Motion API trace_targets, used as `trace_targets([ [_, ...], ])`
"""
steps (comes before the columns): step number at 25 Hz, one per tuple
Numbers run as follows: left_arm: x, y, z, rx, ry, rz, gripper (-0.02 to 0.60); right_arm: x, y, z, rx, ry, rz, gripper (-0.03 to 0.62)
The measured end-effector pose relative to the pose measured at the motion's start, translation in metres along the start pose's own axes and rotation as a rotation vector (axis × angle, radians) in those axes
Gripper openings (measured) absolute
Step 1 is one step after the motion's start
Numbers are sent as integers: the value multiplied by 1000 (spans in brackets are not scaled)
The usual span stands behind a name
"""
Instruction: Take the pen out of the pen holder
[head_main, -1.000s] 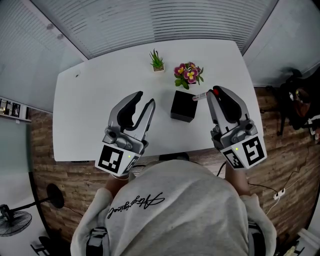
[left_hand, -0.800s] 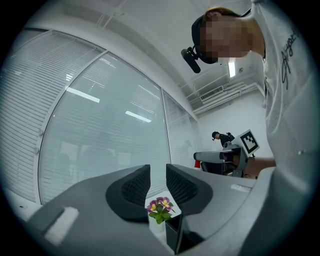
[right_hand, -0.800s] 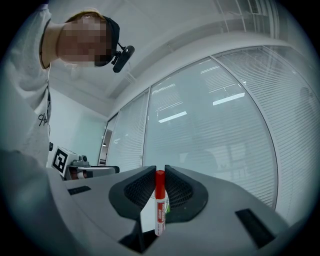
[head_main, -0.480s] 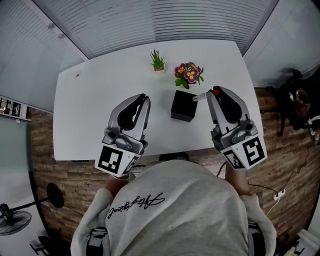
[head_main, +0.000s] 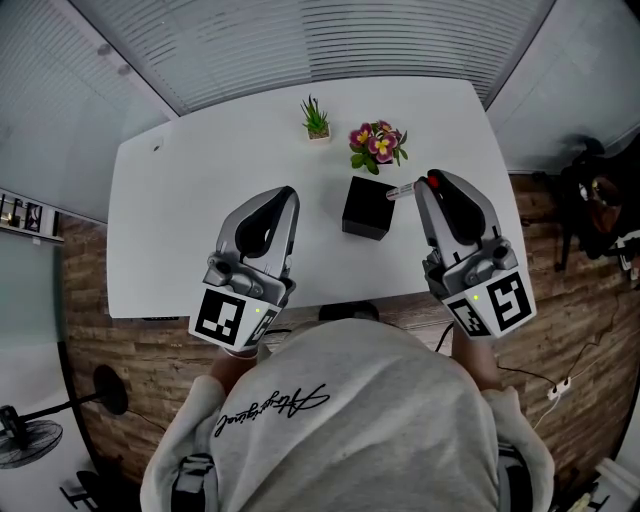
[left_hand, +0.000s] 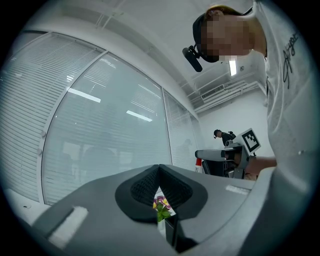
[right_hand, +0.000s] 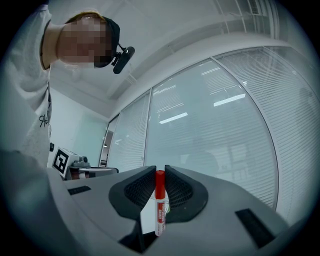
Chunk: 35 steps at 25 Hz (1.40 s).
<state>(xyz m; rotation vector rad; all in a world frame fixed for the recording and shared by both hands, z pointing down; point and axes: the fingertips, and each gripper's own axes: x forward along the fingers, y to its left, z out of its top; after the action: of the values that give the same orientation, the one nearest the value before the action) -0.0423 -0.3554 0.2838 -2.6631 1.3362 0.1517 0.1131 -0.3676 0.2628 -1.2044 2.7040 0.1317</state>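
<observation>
On the white desk (head_main: 200, 200), in the head view, a black cube-shaped pen holder (head_main: 366, 208) stands right of centre. A pot of pink and yellow flowers (head_main: 377, 145) stands at its 12 o'clock and a small green plant (head_main: 315, 120) at its 11 o'clock.

The red marker pen (head_main: 402, 190) is out of the pen holder and is pinched by the right tool (head_main: 428, 186), which is held at about 3 o'clock of the holder. In the right gripper view, the pen (right_hand: 159, 207) is seen upright between the padded fingertips, clamped at its red cap, with the white labelled barrel hanging below the right tool (right_hand: 159, 171). In the head view, the barrel's free end points toward the holder's near right corner and lies close to it; contact there cannot be judged.

The left tool (head_main: 288, 196) is held at about 8 o'clock of the holder, well apart from the pen. Its jaws have just been closing and are now pressed together with nothing between them, as the left gripper view shows (left_hand: 159, 167).
</observation>
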Motion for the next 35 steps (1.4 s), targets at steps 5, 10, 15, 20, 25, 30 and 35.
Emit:
trace_targets([
  [5,-1,0,3,-2,2,4,-2,-1,2,2,-1,1,4,54],
  [10,-1,-2,2,-3,5,4,-2,-3,4,3,-14,-4,5,53],
  [15,-3,-1,3,-4,2,9,-2,-2,5,4,-25,-2,8,52],
  [20,-5,-2,3,-4,4,11,-2,-4,7,5,-45,-1,7,52],
  [25,-6,-3,2,-2,7,9,-2,-4,8,4,-38,-9,9,53],
  [30,-7,-3,3,-3,4,14,-2,-4,10,6,-40,-10,13,53],
  [35,-7,-5,2,-6,7,9,-2,-5,9,8,-42,-14,8,52],
])
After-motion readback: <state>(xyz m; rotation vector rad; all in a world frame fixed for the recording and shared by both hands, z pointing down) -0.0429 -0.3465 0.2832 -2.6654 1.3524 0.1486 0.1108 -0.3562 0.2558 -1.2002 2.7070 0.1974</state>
